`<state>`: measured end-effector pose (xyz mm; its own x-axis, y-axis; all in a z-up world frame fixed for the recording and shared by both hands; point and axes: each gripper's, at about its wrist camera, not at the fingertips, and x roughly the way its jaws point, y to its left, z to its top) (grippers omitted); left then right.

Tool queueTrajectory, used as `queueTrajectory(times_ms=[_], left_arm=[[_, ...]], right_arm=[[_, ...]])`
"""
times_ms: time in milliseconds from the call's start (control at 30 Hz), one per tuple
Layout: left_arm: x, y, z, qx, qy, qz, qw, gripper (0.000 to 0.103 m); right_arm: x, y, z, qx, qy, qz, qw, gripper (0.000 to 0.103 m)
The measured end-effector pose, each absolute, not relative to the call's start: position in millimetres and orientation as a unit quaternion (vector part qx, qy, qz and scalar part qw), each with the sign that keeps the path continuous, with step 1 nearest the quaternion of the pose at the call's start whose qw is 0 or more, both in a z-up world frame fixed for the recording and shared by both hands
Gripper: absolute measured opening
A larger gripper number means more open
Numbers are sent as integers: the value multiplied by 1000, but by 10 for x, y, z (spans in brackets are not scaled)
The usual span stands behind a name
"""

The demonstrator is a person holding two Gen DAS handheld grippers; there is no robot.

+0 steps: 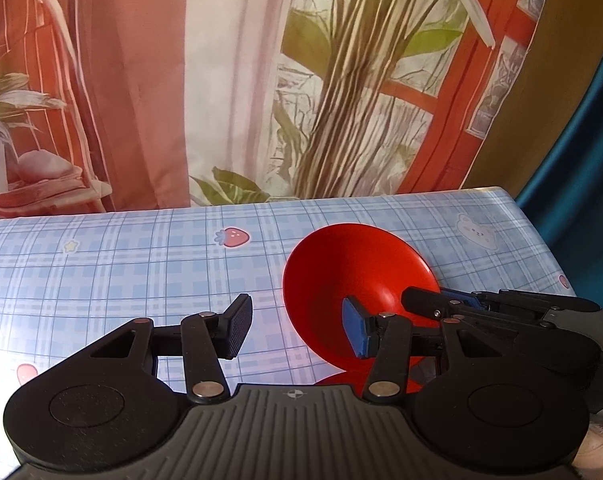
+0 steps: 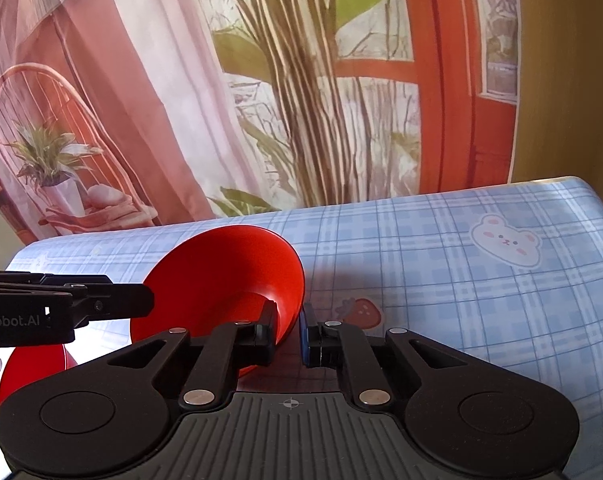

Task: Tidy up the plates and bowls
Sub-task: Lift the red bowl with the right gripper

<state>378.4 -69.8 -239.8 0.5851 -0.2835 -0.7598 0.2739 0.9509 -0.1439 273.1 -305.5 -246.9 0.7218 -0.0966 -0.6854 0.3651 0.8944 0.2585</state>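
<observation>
A red bowl (image 2: 229, 280) is held tilted above the table, its mouth turned toward the left. My right gripper (image 2: 289, 328) is shut on the bowl's rim, one finger inside and one outside. The bowl also shows in the left wrist view (image 1: 353, 276), with the right gripper (image 1: 429, 300) clamped on its right edge. My left gripper (image 1: 297, 330) is open and empty just left of the bowl, its blue pad (image 1: 351, 330) in front of the bowl's inside. A second red dish (image 2: 33, 368) lies below the bowl; in the left wrist view (image 1: 341, 380) only its edge shows.
The table (image 2: 461, 280) wears a blue plaid cloth with bear and strawberry prints. A printed backdrop (image 1: 261, 80) hangs behind its far edge. The table's right edge (image 1: 541, 240) drops off beside a dark blue curtain (image 1: 581, 140).
</observation>
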Motion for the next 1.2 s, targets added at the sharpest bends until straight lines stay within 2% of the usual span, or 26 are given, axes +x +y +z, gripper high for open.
queueTrajectory(times_ms=[467,700,967,1000,1033,1200], left_arm=[[3836,-877,-2588,-5,441,-168,882,51],[3812,-836,-2569,-14,441,-169,882,32],[3816,-813,-2581,-22,441,-168,881,31],[3809,-806,-2576,-24,439,-170,882,28],[3801,-805,-2568,-26,438,-175,882,18],[3743,-792,-2452,-17,424,-176,888,17]], right_arm=[[2677,-3109,-2499,200,348,-124,907,10],[2650,-3140,-2510,205,352,-129,904,10],[2648,-3146,-2499,204,352,-126,905,10],[2646,-3146,-2500,204,351,-127,905,10],[2644,-3145,-2497,207,351,-127,904,10],[2627,-3118,-2387,209,339,-129,908,8]])
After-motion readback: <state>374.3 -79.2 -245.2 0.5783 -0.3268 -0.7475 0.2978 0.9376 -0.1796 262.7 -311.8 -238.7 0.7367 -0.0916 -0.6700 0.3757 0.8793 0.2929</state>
